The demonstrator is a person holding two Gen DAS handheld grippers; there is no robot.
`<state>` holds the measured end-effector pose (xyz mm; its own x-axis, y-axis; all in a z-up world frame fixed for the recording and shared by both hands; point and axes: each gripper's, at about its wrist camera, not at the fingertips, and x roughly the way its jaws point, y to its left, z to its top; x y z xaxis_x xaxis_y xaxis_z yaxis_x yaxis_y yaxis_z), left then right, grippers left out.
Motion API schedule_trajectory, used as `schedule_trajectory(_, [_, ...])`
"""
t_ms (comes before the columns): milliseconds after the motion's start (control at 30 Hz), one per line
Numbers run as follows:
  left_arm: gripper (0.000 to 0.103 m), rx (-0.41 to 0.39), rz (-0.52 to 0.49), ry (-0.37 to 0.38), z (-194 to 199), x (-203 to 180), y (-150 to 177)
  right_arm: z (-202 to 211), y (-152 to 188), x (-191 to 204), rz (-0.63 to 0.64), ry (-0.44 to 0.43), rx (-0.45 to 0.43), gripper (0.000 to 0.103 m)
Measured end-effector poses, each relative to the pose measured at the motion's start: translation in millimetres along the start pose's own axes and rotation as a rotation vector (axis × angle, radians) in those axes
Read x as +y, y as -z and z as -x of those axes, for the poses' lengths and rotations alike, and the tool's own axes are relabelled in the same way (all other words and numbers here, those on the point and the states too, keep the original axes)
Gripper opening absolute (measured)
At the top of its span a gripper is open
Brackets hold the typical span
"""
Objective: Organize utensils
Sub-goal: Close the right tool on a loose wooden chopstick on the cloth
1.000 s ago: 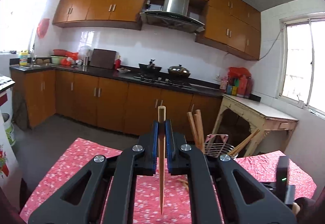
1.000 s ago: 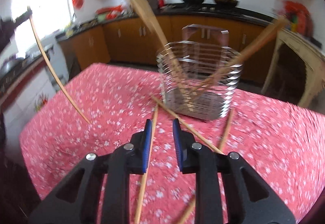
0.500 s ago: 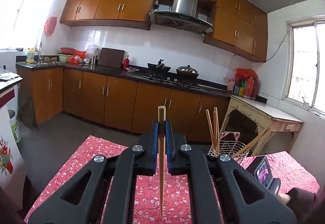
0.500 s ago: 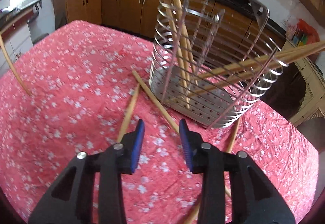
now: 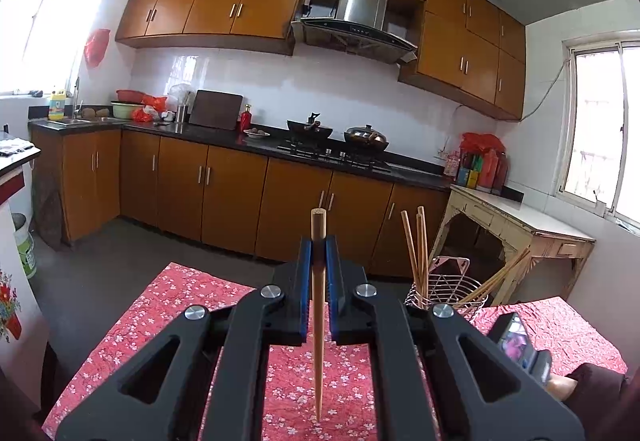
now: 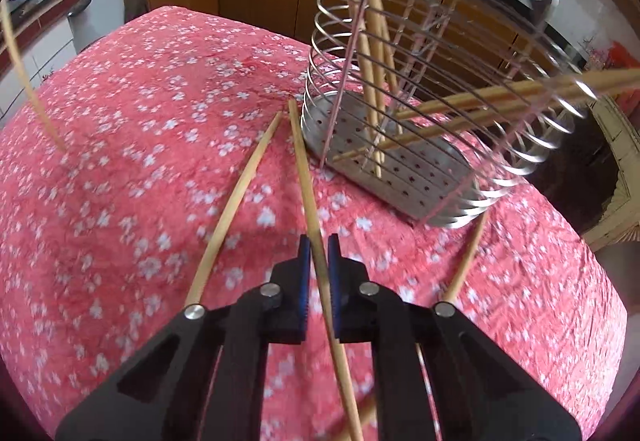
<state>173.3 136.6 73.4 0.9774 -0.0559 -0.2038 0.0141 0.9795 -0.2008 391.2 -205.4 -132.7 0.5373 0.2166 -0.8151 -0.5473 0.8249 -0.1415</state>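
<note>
Two claws grip chopsticks: the right claw has just closed on a chopstick off the worktop, seemingly firmly, holder just ahead; the left claw clamps an upright chopstick.

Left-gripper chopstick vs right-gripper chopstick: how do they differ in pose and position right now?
1. The left gripper holds its chopstick upright and clear of the tablecloth; the right gripper clamps its chopstick lying flat on the cloth.
2. The left chopstick hangs away from the wire holder; the far end of the right one lies near the holder's base.

Shared: both are plain wooden sticks pinched between shut blue pads.
</note>
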Motion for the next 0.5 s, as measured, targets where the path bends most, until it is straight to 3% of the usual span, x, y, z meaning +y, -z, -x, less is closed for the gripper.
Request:
schedule_trajectory(133, [0.007,0.001,0.003,0.013,1,-1,1,32,22,-11,-0.025,-0.015,-0.037,0.01])
schedule_trajectory(267, [0.007,0.0,0.0,0.024,2,-1,2,63,57,-31,-0.061,0.026,-0.047,0.007])
schedule_trajectory(400, [0.007,0.002,0.01,0.036,0,-2,4,68,103,-74,-0.123,0.137,0.021,0.007])
schedule_trajectory(500, [0.007,0.008,0.012,0.041,-3,-3,4,65,128,-103,-0.198,0.162,0.056,0.007])
